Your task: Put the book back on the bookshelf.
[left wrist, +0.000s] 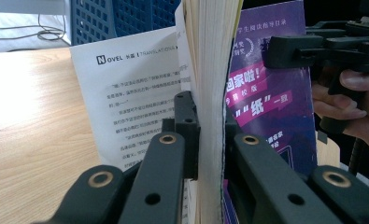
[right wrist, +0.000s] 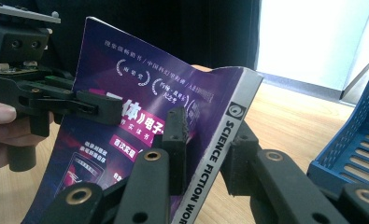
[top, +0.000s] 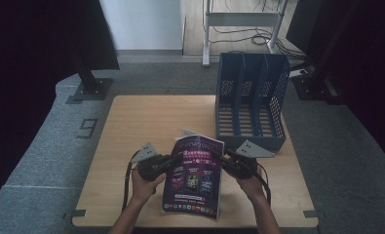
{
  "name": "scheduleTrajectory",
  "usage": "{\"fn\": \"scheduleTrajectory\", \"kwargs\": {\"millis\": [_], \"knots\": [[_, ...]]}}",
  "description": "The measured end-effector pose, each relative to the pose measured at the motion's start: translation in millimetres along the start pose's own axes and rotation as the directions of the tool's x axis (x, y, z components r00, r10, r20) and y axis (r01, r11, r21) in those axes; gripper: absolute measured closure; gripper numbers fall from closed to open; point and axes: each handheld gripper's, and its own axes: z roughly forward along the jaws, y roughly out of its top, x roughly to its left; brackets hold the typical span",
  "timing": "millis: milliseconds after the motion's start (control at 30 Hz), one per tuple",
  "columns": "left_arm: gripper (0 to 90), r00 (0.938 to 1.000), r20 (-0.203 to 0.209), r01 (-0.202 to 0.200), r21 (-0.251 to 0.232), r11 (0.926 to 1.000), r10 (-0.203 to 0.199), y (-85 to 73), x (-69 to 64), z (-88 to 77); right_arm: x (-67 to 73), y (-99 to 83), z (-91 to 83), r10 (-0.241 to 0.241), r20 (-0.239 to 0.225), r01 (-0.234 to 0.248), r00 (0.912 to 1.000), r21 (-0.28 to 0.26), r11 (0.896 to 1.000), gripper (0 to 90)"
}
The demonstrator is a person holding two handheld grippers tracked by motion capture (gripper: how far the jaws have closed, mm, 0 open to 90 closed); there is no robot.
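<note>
High view: I am holding the magazine point(top: 195, 178) up between my left gripper point(top: 166, 163) and right gripper point(top: 219, 160), both clamping its side edges.
Left gripper view: jaws are pinching the page edge point(left wrist: 210, 93).
Right gripper view: jaws are squeezing the spine point(right wrist: 210, 154); blue rack point(right wrist: 355, 144) sitting beside it.

High view dim overall, both far corners nearly black, soft and grainy; the table point(top: 131, 126) catches weak even light, faint shadows. Right gripper view has a blown-out bright patch at far right (daylight, probably a wall), near jaws blurred. Left gripper view brighter, the book point(left wrist: 210, 70) pages sharp, near jaws soft.
</note>
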Motion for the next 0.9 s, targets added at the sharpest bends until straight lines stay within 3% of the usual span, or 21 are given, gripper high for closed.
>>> {"fn": "scheduleTrajectory", "kwargs": {"millis": [267, 400, 567, 633, 700, 733, 800, 900], "knots": [[85.3, 0.9998, -0.001, -0.019, -0.013, 0.9997, 0.019, 8.3, -2.1, -0.5, 3.7, 4.7, -3.5, -0.023, 0.014, 0.024, 0.9996, -0.022, 0.999, 73.4], [85.3, 0.9995, 0.006, -0.030, -0.054, 0.9981, 0.030, 15.5, -5.4, -5.1, 9.2, 11.2, -10.4, -0.041, 0.017, 0.042, 0.9990, -0.059, 0.997, 74.5], [85.3, 0.9985, 0.026, -0.045, -0.087, 0.9952, 0.047, 18.6, -11.1, -13.0, 25.9, 20.4, -22.5, -0.144, 0.020, 0.145, 0.9894, -0.099, 0.984, 74.4], [85.4, 0.9979, 0.040, -0.047, -0.092, 0.9947, 0.051, 18.6, -12.6, -15.1, 28.8, 21.1, -24.9, -0.165, 0.007, 0.165, 0.9862, -0.108, 0.980, 72.2], [85.4, 0.9962, 0.058, -0.061, -0.083, 0.9947, 0.066, 18.2, -13.7, -15.7, 26.0, 20.8, -25.6, -0.145, -0.070, 0.136, 0.9869, -0.118, 0.984, 67.7], [85.4, 0.9958, 0.060, -0.065, -0.082, 0.9946, 0.070, 18.0, -14.0, -15.5, 24.7, 20.5, -25.4, -0.138, -0.088, 0.127, 0.9865, -0.119, 0.985, 66.9], [85.5, 0.9942, 0.077, -0.069, -0.080, 0.9943, 0.076, 17.5, -14.9, -14.3, 22.3, 20.2, -24.2, -0.129, -0.101, 0.117, 0.9865, -0.117, 0.986, 65.8], [85.4, 0.9919, 0.101, -0.069, -0.085, 0.9940, 0.077, 17.3, -17.2, -11.9, 18.6, 20.5, -20.4, -0.099, -0.081, 0.091, 0.9918, -0.099, 0.991, 63.8]]}}
